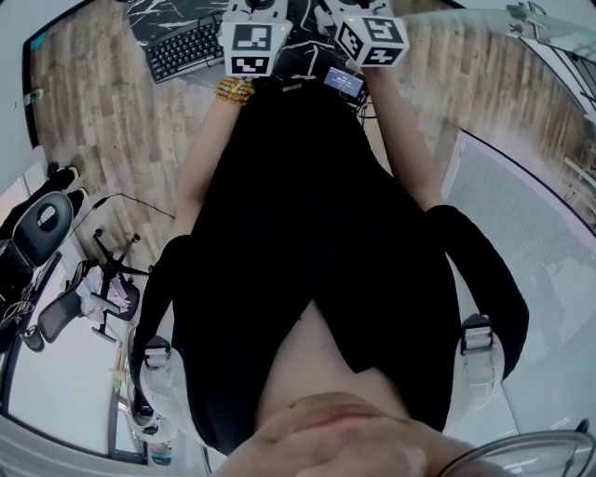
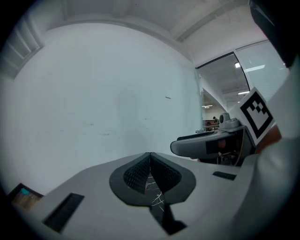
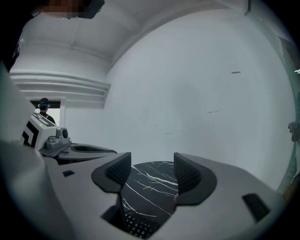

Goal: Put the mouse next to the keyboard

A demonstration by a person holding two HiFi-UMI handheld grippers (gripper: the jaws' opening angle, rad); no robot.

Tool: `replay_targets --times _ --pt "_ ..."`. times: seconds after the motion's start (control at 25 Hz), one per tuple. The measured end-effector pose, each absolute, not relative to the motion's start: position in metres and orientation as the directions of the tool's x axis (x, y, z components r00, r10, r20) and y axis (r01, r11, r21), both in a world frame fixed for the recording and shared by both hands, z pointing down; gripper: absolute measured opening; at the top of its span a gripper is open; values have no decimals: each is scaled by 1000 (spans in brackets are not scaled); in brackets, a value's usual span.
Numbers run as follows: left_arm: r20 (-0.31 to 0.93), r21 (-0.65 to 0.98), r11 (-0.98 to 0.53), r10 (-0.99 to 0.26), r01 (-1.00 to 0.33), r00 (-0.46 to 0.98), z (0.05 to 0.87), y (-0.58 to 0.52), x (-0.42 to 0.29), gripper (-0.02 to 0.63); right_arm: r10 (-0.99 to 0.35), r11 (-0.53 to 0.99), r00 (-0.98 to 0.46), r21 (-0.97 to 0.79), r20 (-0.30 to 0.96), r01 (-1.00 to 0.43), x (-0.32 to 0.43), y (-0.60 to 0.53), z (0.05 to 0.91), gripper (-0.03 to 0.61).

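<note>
A black keyboard (image 1: 184, 47) lies on the black marble-patterned table (image 1: 172, 13) at the top of the head view. No mouse shows in any view. Both grippers are held up in front of my chest, and only their marker cubes show there, the left cube (image 1: 253, 45) and the right cube (image 1: 372, 39). My left gripper (image 2: 150, 157) is shut with its pads meeting and nothing between them. My right gripper (image 3: 152, 171) is open and empty. Between its jaws I see the marble table (image 3: 152, 185) and a corner of the keyboard (image 3: 138, 228) below.
Wooden floor (image 1: 93, 121) surrounds the table. Office chairs (image 1: 47, 233) stand at the left, and a pale panel (image 1: 521, 214) lies at the right. Both gripper views face a plain white wall (image 2: 103, 93). A person (image 3: 43, 104) stands far off in a doorway.
</note>
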State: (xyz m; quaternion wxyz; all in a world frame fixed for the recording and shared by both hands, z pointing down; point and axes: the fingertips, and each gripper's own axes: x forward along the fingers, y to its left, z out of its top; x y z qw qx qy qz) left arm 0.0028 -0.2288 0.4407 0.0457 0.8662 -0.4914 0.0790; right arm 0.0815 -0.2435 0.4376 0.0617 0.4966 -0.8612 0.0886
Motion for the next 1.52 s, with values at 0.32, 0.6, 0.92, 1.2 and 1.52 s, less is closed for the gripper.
replay_targets --times 0.32,0.6,0.92,1.2,1.52 --pt "102 -24 -481 -874 -877 476 413 -226 -1 14 -869 482 -479 -5 123 -876 77 -237 416 285" --pt "85 -25 -465 -883 -885 461 411 -225 -7 14 -892 446 -444 8 86 -895 77 -234 409 187" --pt "73 -55 -459 -888 -887 455 407 -221 -8 14 -898 437 -435 24 64 -899 69 -229 405 138" --pt "80 -57 -462 -886 -885 457 412 -221 -7 14 -912 409 -407 19 50 -912 72 -227 405 87" --pt "91 -69 -456 -888 -887 450 416 -224 -8 14 -910 409 -407 19 77 -912 68 -231 409 41"
